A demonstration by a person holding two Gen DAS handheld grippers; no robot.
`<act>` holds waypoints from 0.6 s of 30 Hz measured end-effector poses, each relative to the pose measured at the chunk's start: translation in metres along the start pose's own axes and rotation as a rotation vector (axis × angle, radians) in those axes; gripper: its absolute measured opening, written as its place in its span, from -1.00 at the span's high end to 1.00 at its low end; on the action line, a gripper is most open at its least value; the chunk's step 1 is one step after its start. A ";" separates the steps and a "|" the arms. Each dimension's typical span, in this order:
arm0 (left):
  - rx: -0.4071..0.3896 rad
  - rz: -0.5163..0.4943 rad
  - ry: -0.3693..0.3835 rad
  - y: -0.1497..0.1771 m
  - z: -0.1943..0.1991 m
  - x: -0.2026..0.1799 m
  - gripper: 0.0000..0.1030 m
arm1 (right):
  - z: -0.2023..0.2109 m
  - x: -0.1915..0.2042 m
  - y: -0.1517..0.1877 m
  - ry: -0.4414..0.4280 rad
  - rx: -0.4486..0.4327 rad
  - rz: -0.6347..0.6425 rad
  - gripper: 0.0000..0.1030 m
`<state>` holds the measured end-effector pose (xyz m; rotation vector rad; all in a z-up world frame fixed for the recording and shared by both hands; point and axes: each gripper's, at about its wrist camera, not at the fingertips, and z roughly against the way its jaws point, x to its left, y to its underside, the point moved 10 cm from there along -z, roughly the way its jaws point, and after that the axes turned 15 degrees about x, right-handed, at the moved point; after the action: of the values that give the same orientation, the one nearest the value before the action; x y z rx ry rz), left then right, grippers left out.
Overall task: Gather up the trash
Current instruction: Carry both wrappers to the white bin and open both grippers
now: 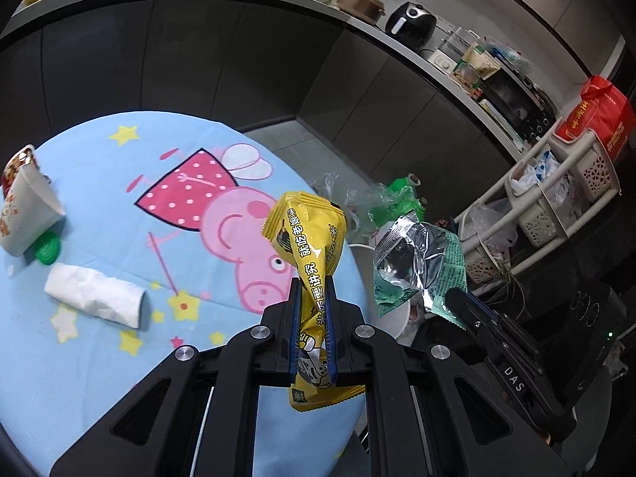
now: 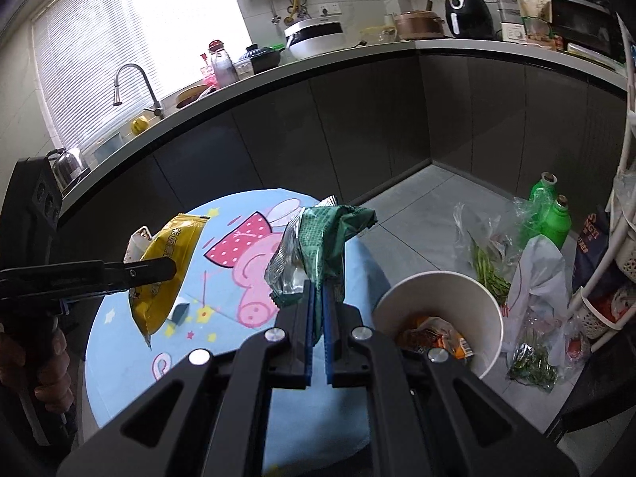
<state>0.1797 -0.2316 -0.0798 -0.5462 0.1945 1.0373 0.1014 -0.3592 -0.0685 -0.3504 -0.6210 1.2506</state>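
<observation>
Two wrappers are held above a round table (image 1: 99, 206) covered by a blue cartoon-pig cloth, in a kitchen with dark cabinets and a crowded white counter (image 2: 497, 45). The yellow wrapper (image 1: 308, 246) (Chinese print, not legible) is pinched in the left gripper (image 1: 314, 298); the green wrapper (image 2: 318, 246) is clamped in the right gripper (image 2: 318, 298), near a white cup (image 2: 441, 298) already holding trash. A tissue (image 1: 95, 296), a tipped carton (image 1: 24, 206) and a green cap (image 1: 47, 250) are left on the cloth. "DAS" is read on the right gripper's body.
</observation>
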 end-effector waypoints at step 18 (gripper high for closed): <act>0.115 -0.201 0.092 -0.047 -0.101 -0.116 0.81 | -0.038 -0.138 0.051 0.086 0.092 -0.233 0.87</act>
<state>0.1710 -0.3907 -0.1035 -0.4986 0.2734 0.8014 0.0601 -0.4731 -0.1608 -0.2463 -0.5125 1.0321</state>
